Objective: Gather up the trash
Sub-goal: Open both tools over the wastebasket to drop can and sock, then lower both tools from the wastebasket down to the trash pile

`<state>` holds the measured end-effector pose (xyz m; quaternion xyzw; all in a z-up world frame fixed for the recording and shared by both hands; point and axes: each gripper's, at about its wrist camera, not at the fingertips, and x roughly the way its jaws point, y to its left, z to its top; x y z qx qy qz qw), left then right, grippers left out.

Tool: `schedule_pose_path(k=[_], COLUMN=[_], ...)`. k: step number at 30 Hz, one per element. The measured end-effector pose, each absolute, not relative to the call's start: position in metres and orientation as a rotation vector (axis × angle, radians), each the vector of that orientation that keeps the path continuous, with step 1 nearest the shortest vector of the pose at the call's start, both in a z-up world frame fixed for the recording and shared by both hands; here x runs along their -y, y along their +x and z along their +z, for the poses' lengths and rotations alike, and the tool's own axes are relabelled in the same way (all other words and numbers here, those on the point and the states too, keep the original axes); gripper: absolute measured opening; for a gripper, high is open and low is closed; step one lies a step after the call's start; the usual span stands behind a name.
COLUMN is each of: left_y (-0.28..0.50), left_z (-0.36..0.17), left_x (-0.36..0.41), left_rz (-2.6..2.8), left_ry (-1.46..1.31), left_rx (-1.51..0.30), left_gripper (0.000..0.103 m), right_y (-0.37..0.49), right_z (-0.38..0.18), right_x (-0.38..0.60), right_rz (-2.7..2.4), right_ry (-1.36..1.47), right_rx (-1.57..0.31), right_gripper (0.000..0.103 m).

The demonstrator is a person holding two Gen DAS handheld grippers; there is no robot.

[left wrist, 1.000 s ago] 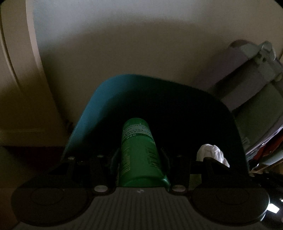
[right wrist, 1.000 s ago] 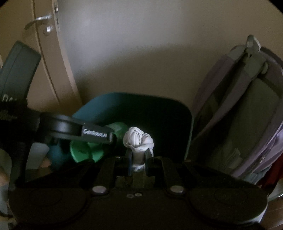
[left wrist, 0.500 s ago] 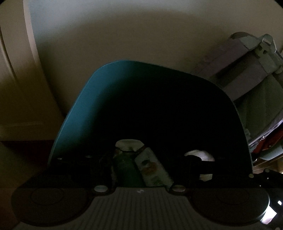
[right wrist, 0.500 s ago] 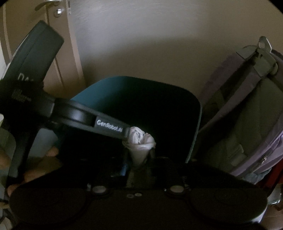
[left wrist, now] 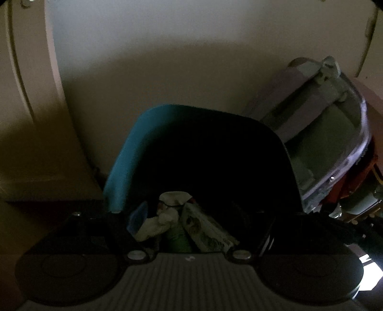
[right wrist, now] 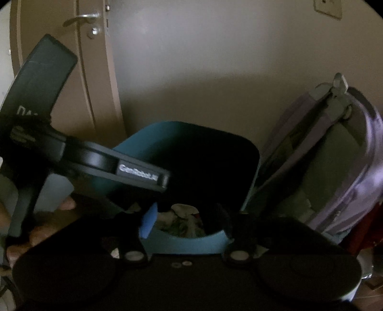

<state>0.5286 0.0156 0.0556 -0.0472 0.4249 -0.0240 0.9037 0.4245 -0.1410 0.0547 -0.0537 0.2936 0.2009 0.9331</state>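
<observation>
The teal trash bin (left wrist: 124, 167) stands on the floor against the wall. In its dark bottom lie a crumpled white tissue (left wrist: 160, 222), a green can (left wrist: 178, 239) and a printed carton (left wrist: 205, 229). My left gripper (left wrist: 191, 217) hovers over the bin's near edge; its jaws are opening and nothing is between them. In the right wrist view the bin (right wrist: 134, 153) shows the same trash heap (right wrist: 184, 220). My right gripper (right wrist: 179, 217) hangs above the near rim, jaws opening and empty. One finger of the left gripper (right wrist: 141, 173) crosses that view from the left.
A lilac and grey backpack (right wrist: 335, 167) leans on the wall right of the bin, also in the left wrist view (left wrist: 323, 134). A door (right wrist: 59, 59) with a metal handle (right wrist: 81, 18) stands to the left. A person's hand (right wrist: 67, 205) holds the left gripper.
The green can left my left jaws and the tissue ball left my right jaws; both now lie in the bin. Both grippers drew back and up, and their jaws widened.
</observation>
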Motion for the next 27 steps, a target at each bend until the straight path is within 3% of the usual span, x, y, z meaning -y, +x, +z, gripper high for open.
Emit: schedule_pose_path(k=[15, 27], left_y=[0.396, 0.316], left_z=[0.097, 0.095], left_x=[-0.013, -0.013], left_rz=[-0.043, -0.073], left_ry=[-0.015, -0.026], left_rx=[-0.798, -0.787], left_gripper=[0.081, 0.086], right_y=[0.34, 0.282], right_z=[0.072, 0.054], right_x=[0.172, 0.185], right_rz=[0.436, 0.473], right_ry=[-0.057, -0.015], right_rx=[-0.56, -0.567], right_gripper=[0.068, 0.082])
